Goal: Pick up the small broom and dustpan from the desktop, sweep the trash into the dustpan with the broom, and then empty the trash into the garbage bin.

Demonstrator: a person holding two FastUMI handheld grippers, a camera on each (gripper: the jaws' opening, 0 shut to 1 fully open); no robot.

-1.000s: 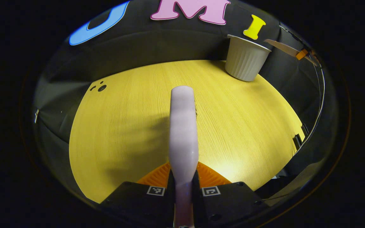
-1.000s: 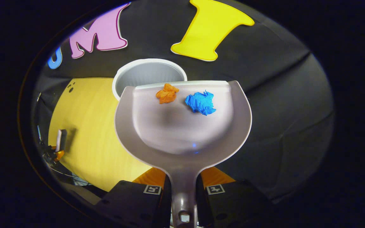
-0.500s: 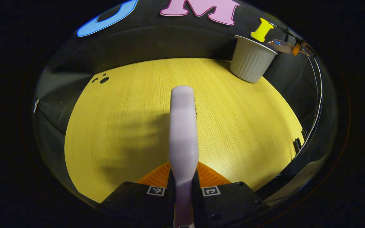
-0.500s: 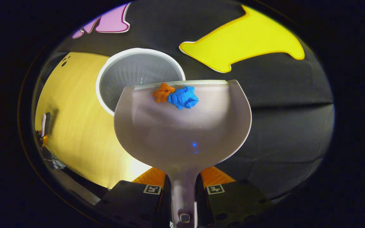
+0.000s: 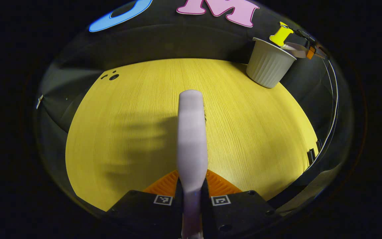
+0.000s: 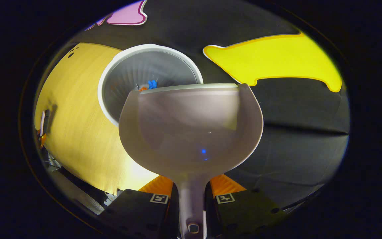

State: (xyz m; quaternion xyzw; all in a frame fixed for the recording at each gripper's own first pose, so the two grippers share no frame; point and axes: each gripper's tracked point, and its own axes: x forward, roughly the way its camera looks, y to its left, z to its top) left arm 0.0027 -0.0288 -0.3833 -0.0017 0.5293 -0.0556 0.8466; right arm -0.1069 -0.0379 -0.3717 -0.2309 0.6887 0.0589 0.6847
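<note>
place: staged recording booth; evidence: black cloth wall [image 5: 177, 43]; bare yellow wood-grain desktop [image 5: 138, 109]; ribbed white bin [image 5: 269, 64]

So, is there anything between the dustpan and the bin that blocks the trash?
Nothing visible blocks it. The dustpan front edge hangs over the open bin, and the blue scrap and orange scrap show inside the bin.

No legible text, brand, number or label was found on any item. The only markings were small square black-and-white coded tags, one on each finger block of the left gripper [image 5: 192, 186] and of the right gripper [image 6: 192, 189]; they carried a pattern, not readable characters.
</note>
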